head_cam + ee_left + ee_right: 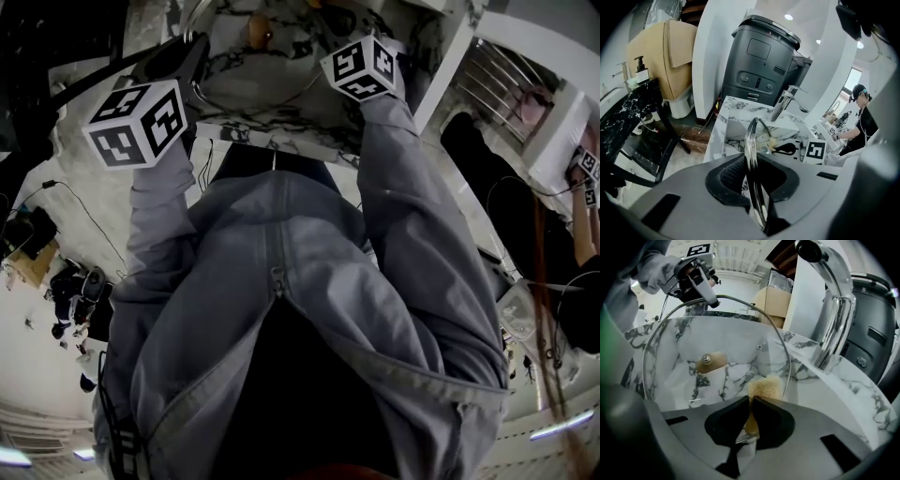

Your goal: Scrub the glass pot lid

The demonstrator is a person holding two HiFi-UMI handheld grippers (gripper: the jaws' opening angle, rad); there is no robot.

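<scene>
In the head view, you hold the glass pot lid [258,31] above the marble bench [281,131].

In the left gripper view, your left hand-held gripper [752,180] clamps the lid's rim edge-on. A hard push may twist it loose.

In the right gripper view, your right hand-held gripper [750,416] pinches the sponge [765,387] at the lid's lower edge. The faucet [832,319] crowds the right side, and there is free room to the left.

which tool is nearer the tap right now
Right. The right tool, pinching a sponge, is just beside the tap. The left tool grips the lid by its rim, on the side away from the tap.
</scene>
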